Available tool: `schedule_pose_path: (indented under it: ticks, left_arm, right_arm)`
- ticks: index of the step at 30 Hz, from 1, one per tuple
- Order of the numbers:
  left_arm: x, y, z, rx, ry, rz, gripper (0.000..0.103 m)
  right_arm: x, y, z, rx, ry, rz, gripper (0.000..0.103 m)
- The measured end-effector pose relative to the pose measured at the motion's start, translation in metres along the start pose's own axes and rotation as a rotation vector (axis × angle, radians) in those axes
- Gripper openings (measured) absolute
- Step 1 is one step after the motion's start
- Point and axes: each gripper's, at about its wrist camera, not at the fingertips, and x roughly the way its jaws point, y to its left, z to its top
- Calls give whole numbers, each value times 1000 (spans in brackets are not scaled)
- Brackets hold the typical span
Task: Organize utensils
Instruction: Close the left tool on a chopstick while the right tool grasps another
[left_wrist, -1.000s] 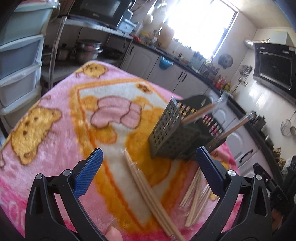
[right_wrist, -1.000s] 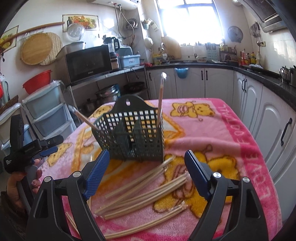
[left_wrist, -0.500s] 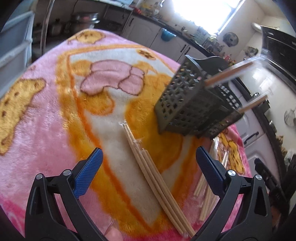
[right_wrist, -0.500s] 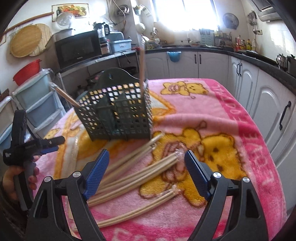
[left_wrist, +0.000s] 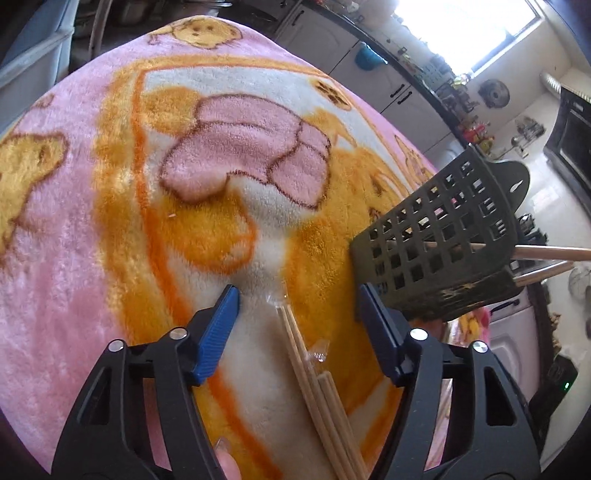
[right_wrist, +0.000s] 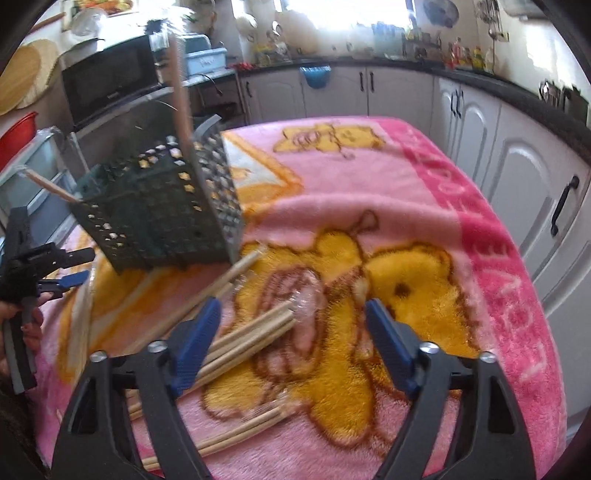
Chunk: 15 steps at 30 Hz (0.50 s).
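Chopsticks: loose bundles lie flat on the pink bear blanket (right_wrist: 424, 192) covering the desk. One bundle (left_wrist: 321, 391) in the left view, several more (right_wrist: 251, 332) in the right view, some in clear wrappers.
Basket: dark green slotted basket (right_wrist: 155, 218) stands on the blanket just behind the loose ones, with a couple of chopsticks (right_wrist: 181, 96) already poking out of it.
Left gripper (left_wrist: 297, 302): jaws apart and just been closing in. Bundle tip sits between the blue pads but neither pad is touching it, so nothing is held.
Right gripper (right_wrist: 293, 314): also part open and just been narrowing. It's over the ends of the middle bundle, the wrapper end lies between the pads, no contact that I can see.
Hand: the left hand (right_wrist: 26, 325) with its gripper shows at the left edge of the right view.
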Motion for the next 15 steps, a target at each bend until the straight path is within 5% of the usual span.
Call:
schedule_pose_path:
  ticks: [10, 15]
  left_arm:
    - [5, -6, 0, 73, -30, 75, 32]
    - [3, -5, -3, 112, -37, 112, 15]
  right_arm:
    - [35, -16, 5, 123, 69, 50, 51]
    - [40, -19, 5, 148, 66, 50, 25]
